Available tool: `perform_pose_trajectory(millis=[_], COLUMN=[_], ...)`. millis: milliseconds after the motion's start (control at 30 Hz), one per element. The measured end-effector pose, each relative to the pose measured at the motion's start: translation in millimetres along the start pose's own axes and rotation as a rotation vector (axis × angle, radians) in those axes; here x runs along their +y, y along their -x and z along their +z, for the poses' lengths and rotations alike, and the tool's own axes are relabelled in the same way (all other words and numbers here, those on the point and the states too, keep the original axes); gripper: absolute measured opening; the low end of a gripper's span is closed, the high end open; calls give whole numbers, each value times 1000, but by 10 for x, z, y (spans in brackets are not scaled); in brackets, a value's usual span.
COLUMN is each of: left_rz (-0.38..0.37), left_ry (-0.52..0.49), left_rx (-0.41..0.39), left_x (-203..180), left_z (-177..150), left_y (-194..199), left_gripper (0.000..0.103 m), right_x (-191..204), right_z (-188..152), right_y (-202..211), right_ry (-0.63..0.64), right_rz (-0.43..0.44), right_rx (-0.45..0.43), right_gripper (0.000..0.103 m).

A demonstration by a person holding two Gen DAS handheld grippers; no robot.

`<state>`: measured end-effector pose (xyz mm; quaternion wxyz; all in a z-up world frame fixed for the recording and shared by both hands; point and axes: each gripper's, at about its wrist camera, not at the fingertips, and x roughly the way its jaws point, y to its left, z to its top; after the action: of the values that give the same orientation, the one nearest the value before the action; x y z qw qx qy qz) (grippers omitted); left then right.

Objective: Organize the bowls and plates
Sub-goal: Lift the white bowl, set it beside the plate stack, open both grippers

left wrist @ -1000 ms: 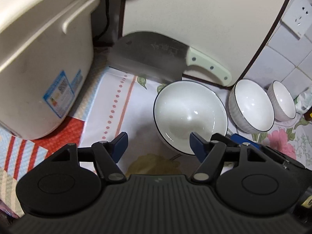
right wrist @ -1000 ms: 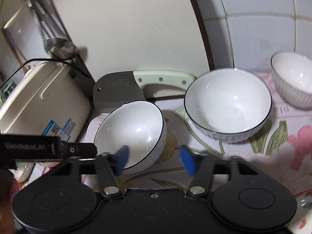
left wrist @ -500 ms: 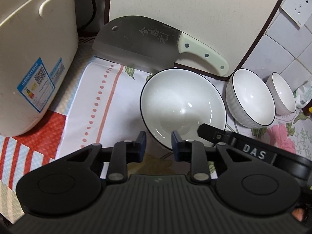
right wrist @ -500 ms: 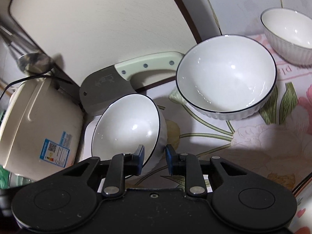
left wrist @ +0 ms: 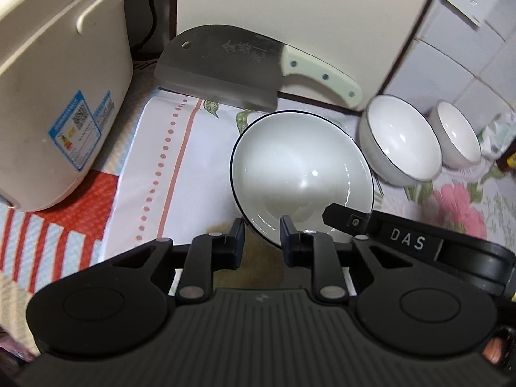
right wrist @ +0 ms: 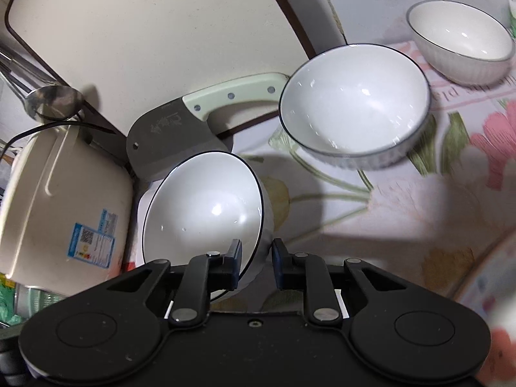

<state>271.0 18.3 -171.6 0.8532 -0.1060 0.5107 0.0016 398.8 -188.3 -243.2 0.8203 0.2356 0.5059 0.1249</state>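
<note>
**Bowl pinched at its rim by both grippers**

Bowl (left wrist: 301, 174), white with a thin dark rim, sits tilted on the flowered cloth (left wrist: 180, 161) just in front of a cleaver (left wrist: 222, 67) leaning on a pale cutting board (left wrist: 290, 16). Left gripper (left wrist: 260, 235) has its jaws narrowed onto the bowl's near rim; right gripper (right wrist: 256, 258) clamps that rim from the other side. Two more white bowls, second bowl (right wrist: 354, 103) and third bowl (right wrist: 461, 42), stand on the cloth to the right. A cream rice cooker (left wrist: 54, 90) stands at left.
</note>
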Motion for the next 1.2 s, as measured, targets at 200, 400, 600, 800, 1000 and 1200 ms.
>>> perform_pose_trajectory(millis=[200,400,600,800,1000,1200], left_rz=[-15,1,9,-26,-36,-48], left_ry=[-26,-45,-46,-7,10,35], left_rx=[19,40,73,96,120,143], left_x=[-54,-51,12,121,184,257], left_z=[-161,-400,-614,-780,-872,-952], left_y=[290,509,580,543,470,303], left_gripper=[22,22,22,22,22,21], right_x=[-2,15,18,-12,-29,-92], right_z=[-177,-424,-688,-837,-918,-972], right_y=[329,550,610,604,545,410], right_ry=[-9,9,32,36,38,35], right_rz=[7,16,10,-4,-15,-30], right_rx=[3,21,49,67,87,104], right_gripper=[24,24,24,24,24,23])
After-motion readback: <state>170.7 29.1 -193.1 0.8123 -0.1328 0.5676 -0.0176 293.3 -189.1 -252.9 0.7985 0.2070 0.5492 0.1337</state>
